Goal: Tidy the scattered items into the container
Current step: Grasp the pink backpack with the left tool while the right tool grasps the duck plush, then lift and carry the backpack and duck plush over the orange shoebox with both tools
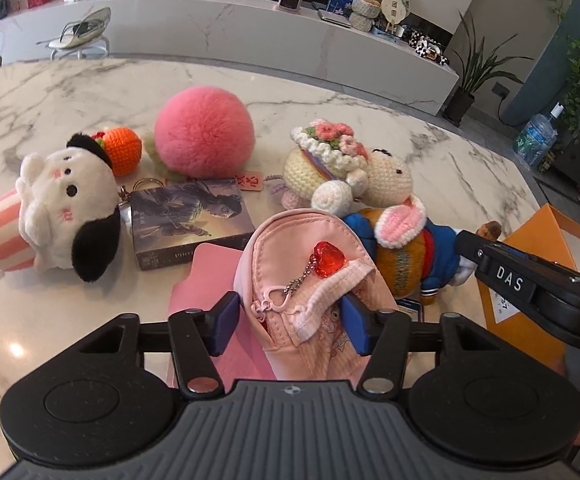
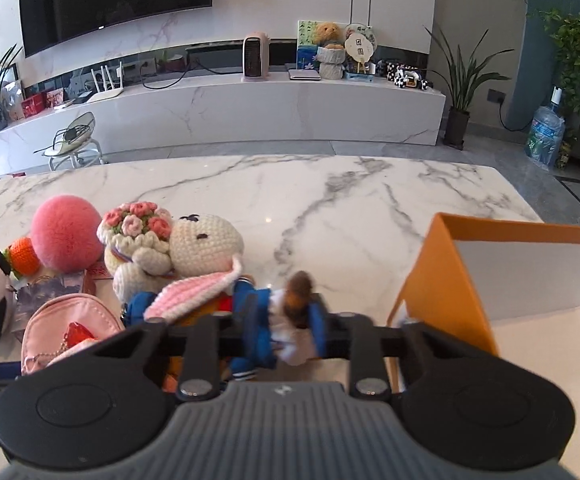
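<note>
On the marble surface [image 2: 330, 200], the left gripper [image 1: 292, 320] has its jaws clamped on the pink pouch [image 1: 310, 280], while the right gripper [image 2: 286, 332] jaws pinch a blue-jacketed plush doll [image 2: 274, 320] just beside the orange box [image 2: 442, 280].

"DAS" on right claw [image 1: 486, 254]

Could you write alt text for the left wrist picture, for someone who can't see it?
The left gripper clamps a pink pouch with a red heart charm over a marble table. Behind lie plush toys, a pink pompom and a photo box.
</note>
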